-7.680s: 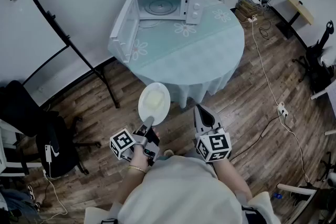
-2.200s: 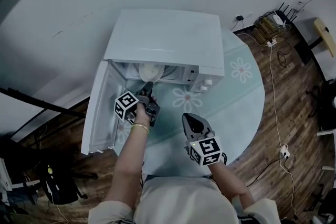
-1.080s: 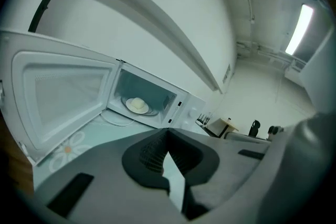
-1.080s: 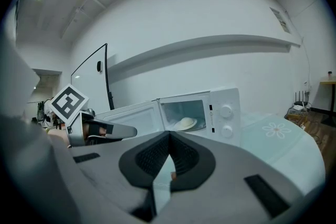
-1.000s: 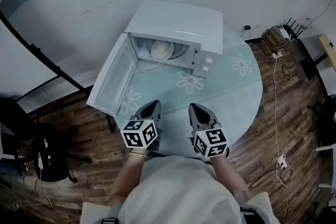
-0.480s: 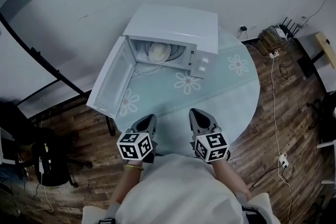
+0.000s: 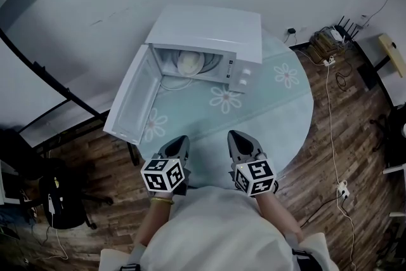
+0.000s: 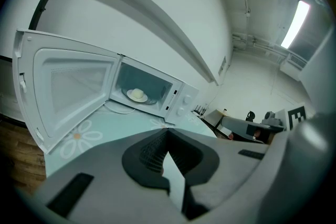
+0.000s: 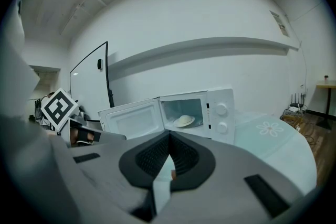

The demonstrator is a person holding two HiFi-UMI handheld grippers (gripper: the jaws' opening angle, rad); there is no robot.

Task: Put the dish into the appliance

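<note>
1. Already the dish (image 7: 189, 62) sits inside the microwave (image 7: 209, 25), on the floor of its cavity toward the left, with a pale mound on it; both gripper views show it there through the open front (image 8: 137, 95) (image 9: 184, 120)
2. Around it, the microwave stands at the far left of the round table (image 7: 273, 111), and its door (image 7: 130, 105) hangs wide open to the left, reaching past the table's edge
3. Nearer, the left gripper (image 7: 177, 143) and the right gripper (image 7: 238, 139) hover side by side over the table's near edge, well apart from the microwave; on each the fingers are pressed together and nothing is between them
4. As a judgement, the placing step looks done, since the dish is in and neither gripper has hold of it. What is left, if anything, is shutting the door
5. That move would call for the left gripper to reach out to the left, get behind the door's outer edge and swing it to the right until it meets the microwave's front, without nudging the microwave along the table
6. Counted: one dish, one microwave with one door and two knobs (image 9: 222, 109), one table with three flower prints in the head view, two grippers
</note>
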